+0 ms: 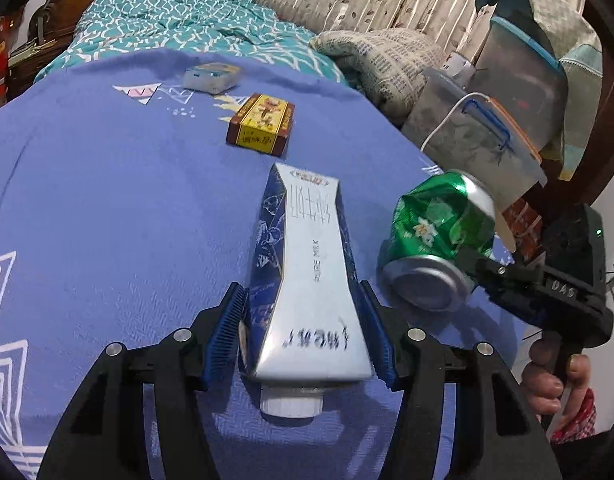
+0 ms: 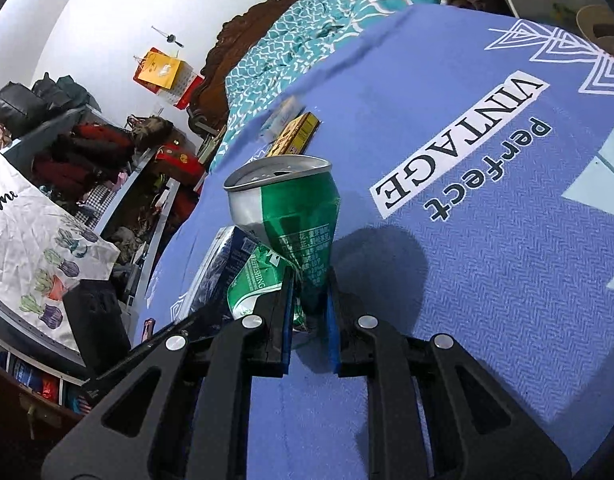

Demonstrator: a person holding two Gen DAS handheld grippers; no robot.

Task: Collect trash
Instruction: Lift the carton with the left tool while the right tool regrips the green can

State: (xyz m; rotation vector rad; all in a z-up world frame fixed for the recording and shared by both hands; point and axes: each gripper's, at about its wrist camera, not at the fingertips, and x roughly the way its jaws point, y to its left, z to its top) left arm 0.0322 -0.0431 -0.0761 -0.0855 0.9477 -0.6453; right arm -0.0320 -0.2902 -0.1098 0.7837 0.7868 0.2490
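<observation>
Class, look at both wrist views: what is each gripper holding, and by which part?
The left gripper clamps the milk carton across its sides near the cap end. The right gripper pinches the crushed green can at its flattened lower end.

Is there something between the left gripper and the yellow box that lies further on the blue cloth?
Yes. The left gripper is shut on a milk carton, which points toward the yellow box. No other object lies between them.

Bed, blue cover [image 1: 107, 208]: yellow box [image 1: 261, 124], pale packet [image 1: 210, 77] lying.

Crushed green can [image 2: 285, 220], squeezed milk carton [image 1: 307, 280]
</observation>
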